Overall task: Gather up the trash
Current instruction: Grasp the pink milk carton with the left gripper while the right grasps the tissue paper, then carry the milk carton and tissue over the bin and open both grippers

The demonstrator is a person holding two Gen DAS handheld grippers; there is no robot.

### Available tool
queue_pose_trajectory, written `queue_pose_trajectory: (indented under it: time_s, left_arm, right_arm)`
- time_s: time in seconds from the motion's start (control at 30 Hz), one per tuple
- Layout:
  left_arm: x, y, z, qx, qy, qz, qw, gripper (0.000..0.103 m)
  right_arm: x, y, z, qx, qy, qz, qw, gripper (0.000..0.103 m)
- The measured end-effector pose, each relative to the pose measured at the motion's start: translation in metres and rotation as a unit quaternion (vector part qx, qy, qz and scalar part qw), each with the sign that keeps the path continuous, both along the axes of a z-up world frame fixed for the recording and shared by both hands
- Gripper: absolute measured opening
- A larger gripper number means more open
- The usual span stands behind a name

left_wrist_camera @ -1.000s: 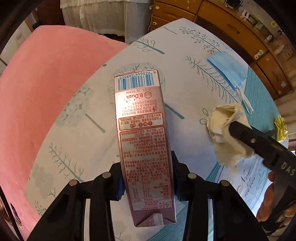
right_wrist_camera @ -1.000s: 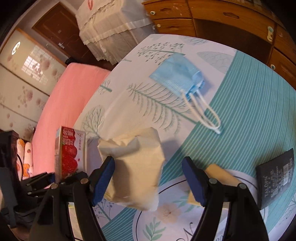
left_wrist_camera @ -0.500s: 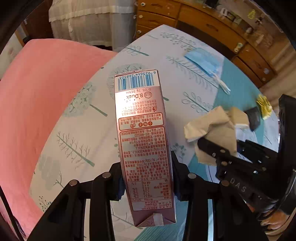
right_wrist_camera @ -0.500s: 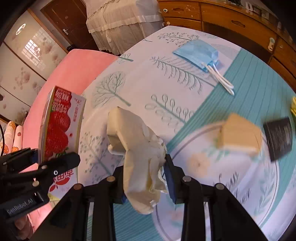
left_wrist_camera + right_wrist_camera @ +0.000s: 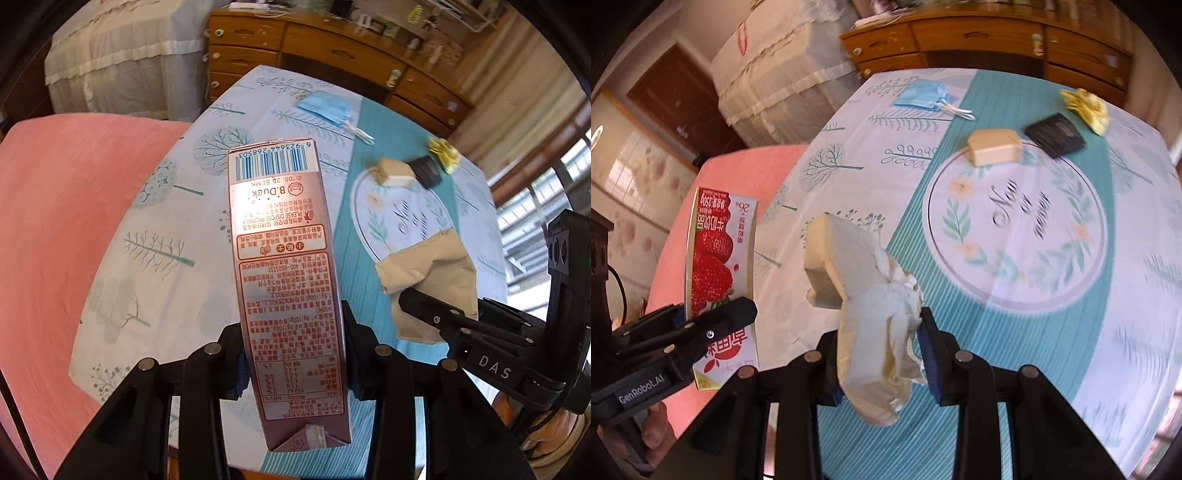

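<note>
My left gripper [image 5: 293, 360] is shut on a strawberry milk carton [image 5: 286, 280], held up above the table's near edge; the carton also shows in the right wrist view [image 5: 718, 273]. My right gripper [image 5: 879, 360] is shut on a crumpled beige paper napkin [image 5: 871, 306], lifted off the table; the napkin also shows in the left wrist view [image 5: 430, 277]. Still on the table lie a blue face mask [image 5: 923, 96], a beige pad [image 5: 993, 146], a black packet [image 5: 1054, 134] and a yellow wrapper [image 5: 1087, 107].
The round table has a tree-print and teal cloth [image 5: 1052, 350]. A pink cushioned seat [image 5: 55, 240] is to the left of it. A wooden drawer cabinet [image 5: 979, 37] and a cloth-covered piece of furniture [image 5: 122, 55] stand behind.
The right gripper closed on the napkin and lifted it off the table. Both grippers have pulled back and up, so more of the table shows. The carton stays gripped.
</note>
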State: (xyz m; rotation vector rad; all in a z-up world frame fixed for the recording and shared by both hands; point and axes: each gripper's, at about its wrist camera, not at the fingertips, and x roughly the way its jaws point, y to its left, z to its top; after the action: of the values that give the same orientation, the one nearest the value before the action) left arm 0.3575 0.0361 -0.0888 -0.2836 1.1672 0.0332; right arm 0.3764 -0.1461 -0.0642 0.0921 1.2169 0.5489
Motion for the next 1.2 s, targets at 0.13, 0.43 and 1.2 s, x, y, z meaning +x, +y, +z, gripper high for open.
queue_pose_trajectory:
  time_s: [0.13, 0.43, 1.2]
  left_arm:
    - [-0.045, 0.003, 0.020, 0.002, -0.022, -0.060, 0.9980, 0.038]
    - [-0.148, 0.016, 0.048, 0.008, -0.054, -0.174, 0.9832, 0.038]
    - [-0.275, -0.048, -0.079, 0.031, 0.085, -0.292, 0.9520, 0.038]
  right_arm:
    - [-0.060, -0.002, 0.023, 0.008, -0.020, -0.059, 0.998, 0.033]
    - [-0.189, -0.001, 0.031, 0.014, -0.028, -0.182, 0.983, 0.033]
    - [-0.323, -0.012, -0.100, -0.029, 0.111, -0.213, 0.970, 0.033]
